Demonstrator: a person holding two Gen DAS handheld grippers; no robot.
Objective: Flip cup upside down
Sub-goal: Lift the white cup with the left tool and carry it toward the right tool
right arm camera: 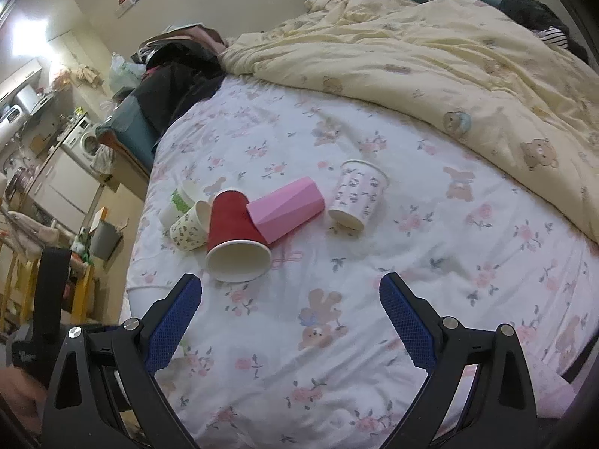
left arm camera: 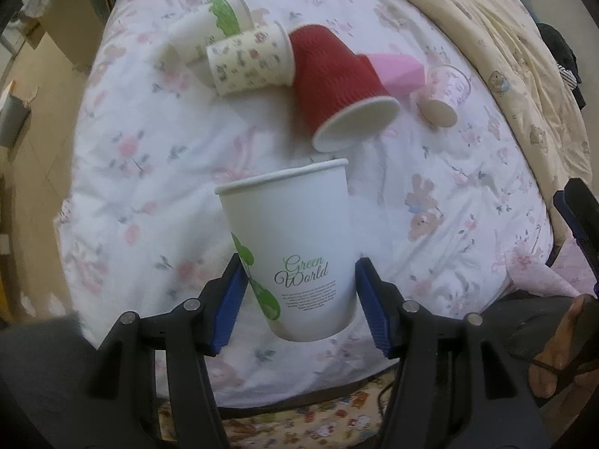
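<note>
Cup, white w/ green "Green World" print, sits between the blue pads of the left claw, rim up and tilted a bit. The pads flank its lower half; left pad looks touching, right pad touching or just beside, can't tell if the grip is firm. Cup seems held above the floral bed sheet.

Behind it lies a cluster of cups on their sides: red ribbed cup w/ open mouth toward the camera, cream patterned cup touching its left side, another white-and-green cup beyond that, pink faceted cup behind the red one, small pink-print cup to the right, apart.

Right claw hangs wide, nothing between its pads, over the sheet near the red cup. Cream bear-print duvet covers the far part of the bed.
</note>
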